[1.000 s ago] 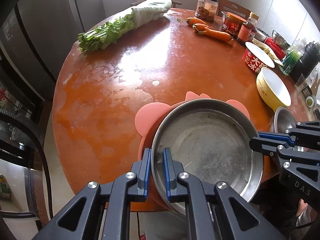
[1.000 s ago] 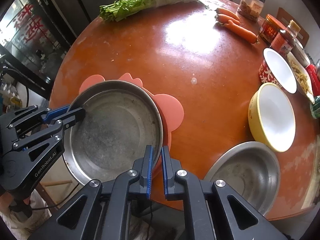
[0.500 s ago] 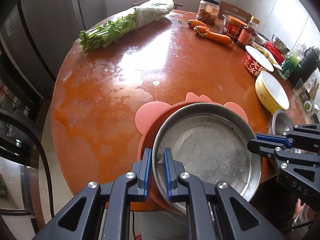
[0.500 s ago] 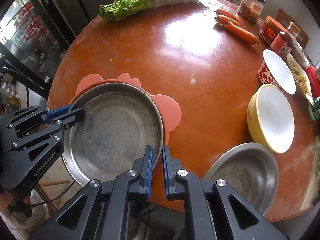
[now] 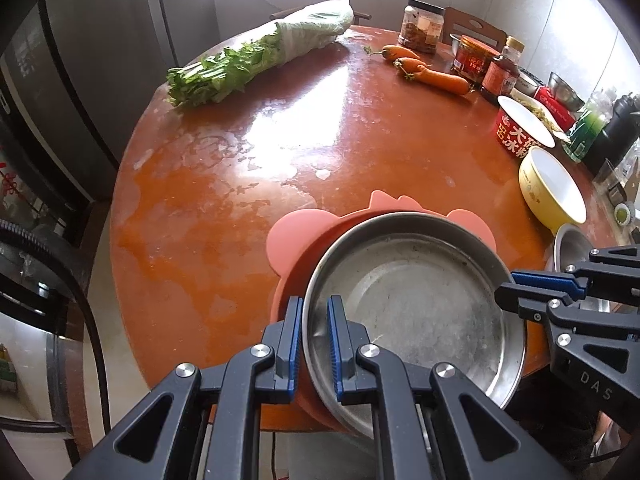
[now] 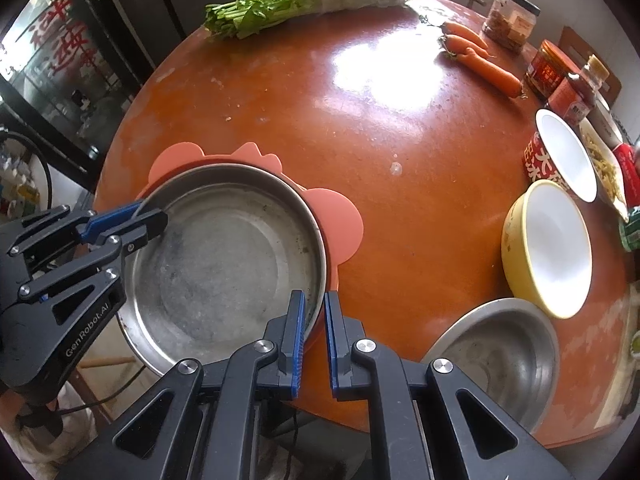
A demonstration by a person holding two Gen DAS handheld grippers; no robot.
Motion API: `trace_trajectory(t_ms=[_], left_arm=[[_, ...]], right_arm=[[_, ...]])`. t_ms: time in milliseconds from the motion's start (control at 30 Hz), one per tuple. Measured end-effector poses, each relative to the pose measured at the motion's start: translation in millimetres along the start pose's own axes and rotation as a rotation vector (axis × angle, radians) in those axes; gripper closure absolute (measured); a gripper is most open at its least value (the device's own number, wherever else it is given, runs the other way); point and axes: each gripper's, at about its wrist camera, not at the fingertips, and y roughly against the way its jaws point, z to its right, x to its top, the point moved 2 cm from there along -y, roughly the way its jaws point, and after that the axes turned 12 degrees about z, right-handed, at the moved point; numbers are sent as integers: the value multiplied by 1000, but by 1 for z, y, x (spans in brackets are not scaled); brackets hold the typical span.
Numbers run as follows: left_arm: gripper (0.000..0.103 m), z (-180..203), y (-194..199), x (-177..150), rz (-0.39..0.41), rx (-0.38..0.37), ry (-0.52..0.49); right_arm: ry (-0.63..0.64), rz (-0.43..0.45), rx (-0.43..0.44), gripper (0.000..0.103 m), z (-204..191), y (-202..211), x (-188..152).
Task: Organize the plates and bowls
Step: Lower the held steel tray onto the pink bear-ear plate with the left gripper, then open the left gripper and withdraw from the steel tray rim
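Note:
A wide steel plate (image 5: pixel 416 300) (image 6: pixel 224 256) sits on a pink ear-shaped plate (image 5: pixel 296 236) (image 6: pixel 340 220) at the near edge of the round table. My left gripper (image 5: pixel 314 340) is shut on the steel plate's left rim; it also shows in the right wrist view (image 6: pixel 140 222). My right gripper (image 6: pixel 314 332) is shut on the plate's right rim, and shows in the left wrist view (image 5: pixel 508 288). A steel bowl (image 6: pixel 496 360), a yellow bowl (image 6: pixel 548 248) (image 5: pixel 554 190) and a red-sided bowl (image 6: pixel 564 156) (image 5: pixel 524 128) stand along the right.
The orange table (image 5: pixel 320 128) carries bagged greens (image 5: pixel 260 60) at the back left, carrots (image 5: pixel 428 72) and jars (image 5: pixel 424 26) at the back, bottles and dishes at the far right. A dark fridge (image 5: pixel 60 80) stands left of the table.
Both grippers and the two stacked plates have shifted slightly toward the table's near edge and tilted a little. Both grips stay as they were.

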Motion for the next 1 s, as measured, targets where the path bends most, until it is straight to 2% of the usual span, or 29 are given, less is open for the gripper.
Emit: trace_trajectory(t_ms=[233, 600, 900, 1000], left_arm=[[91, 0, -7, 6, 35, -10, 11], [89, 8, -19, 19, 66, -1, -12], [89, 3, -25, 27, 97, -17, 48], [89, 1, -19, 26, 130, 6, 55]], right_arm=[[-17, -20, -2, 89, 5, -11, 1], [-40, -4, -21, 89, 20, -17, 12], [-65, 10, -28, 89, 31, -20, 19], [-83, 32, -8, 86, 33, -18, 17]])
